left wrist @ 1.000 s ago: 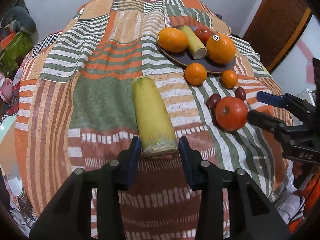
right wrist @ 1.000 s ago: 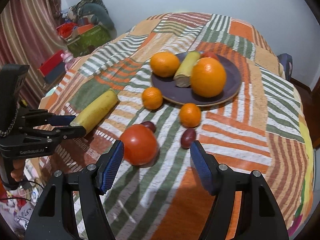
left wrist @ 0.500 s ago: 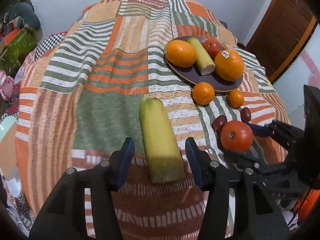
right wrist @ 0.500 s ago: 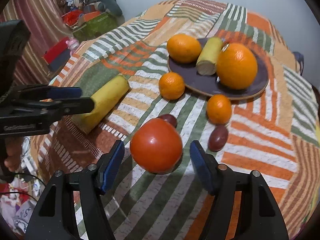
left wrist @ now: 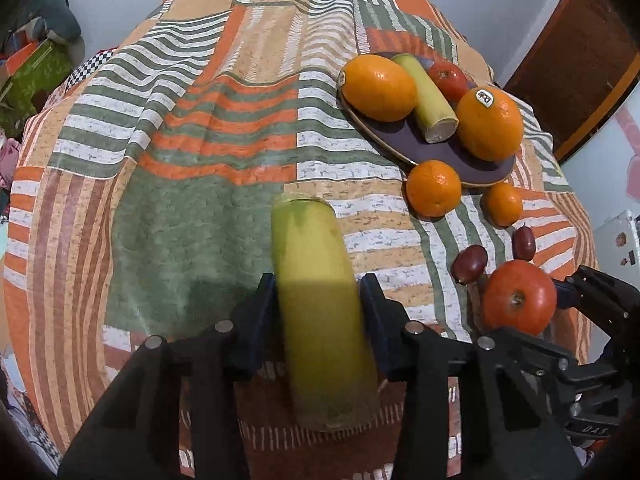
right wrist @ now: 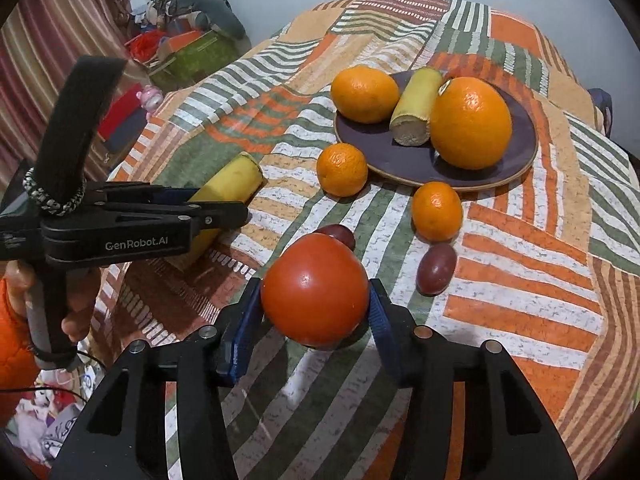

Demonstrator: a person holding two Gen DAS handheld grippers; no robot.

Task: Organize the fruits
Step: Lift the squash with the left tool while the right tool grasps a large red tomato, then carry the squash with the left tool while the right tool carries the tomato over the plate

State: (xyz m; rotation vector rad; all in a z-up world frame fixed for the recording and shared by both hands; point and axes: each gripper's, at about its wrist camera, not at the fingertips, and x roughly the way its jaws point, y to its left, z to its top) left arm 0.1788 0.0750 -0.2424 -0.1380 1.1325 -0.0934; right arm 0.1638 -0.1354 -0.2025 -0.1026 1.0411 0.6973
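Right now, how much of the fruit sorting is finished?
Partly. The plate already holds two oranges, a banana piece and a red fruit behind them. In hand: the left claw closes around the loose banana, the right claw around the tomato. Left on the cloth: two small oranges and two dark red fruits.

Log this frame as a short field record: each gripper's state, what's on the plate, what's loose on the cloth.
left gripper: jaws closed on the banana piece
right gripper: jaws closed on the tomato
plate: two oranges, a banana piece, a tomato mostly hidden behind them
loose on the tablecloth: two small oranges, two dark red fruits
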